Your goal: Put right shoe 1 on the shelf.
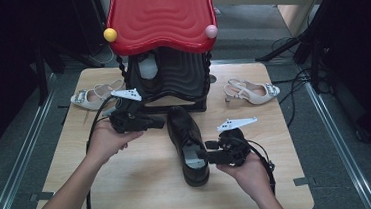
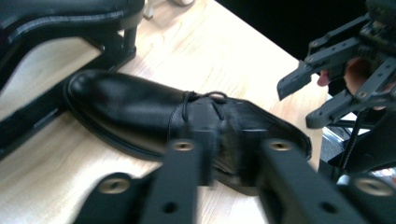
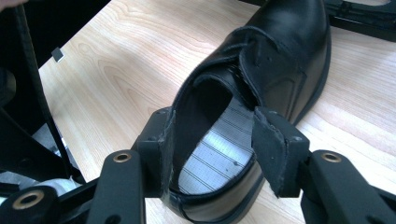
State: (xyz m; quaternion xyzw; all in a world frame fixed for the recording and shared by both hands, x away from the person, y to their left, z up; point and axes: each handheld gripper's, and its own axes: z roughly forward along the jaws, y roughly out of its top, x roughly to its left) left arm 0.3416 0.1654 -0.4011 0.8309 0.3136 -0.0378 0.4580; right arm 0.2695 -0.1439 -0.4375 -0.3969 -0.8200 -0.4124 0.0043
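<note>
A black leather lace-up shoe (image 1: pixel 185 129) lies on the wooden table (image 1: pixel 139 183), toe toward the back. My left gripper (image 1: pixel 161 121) is level with the toe and just left of it. In the left gripper view (image 2: pixel 229 149) its pads sit together with nothing held, the shoe (image 2: pixel 130 107) lying beyond them. My right gripper (image 1: pixel 208 152) comes in from the right at the heel. It stands open (image 3: pixel 217 149), one jaw on each side of the shoe (image 3: pixel 280 60) opening and its grey insole. The right gripper (image 2: pixel 303 100) also appears open farther off.
A black stand with a wavy red roof (image 1: pixel 166 15) occupies the back middle of the table. One pale heeled sandal (image 1: pixel 92 95) lies at the back left, another (image 1: pixel 252 91) at the back right. Bare wood spreads to the front left and front right.
</note>
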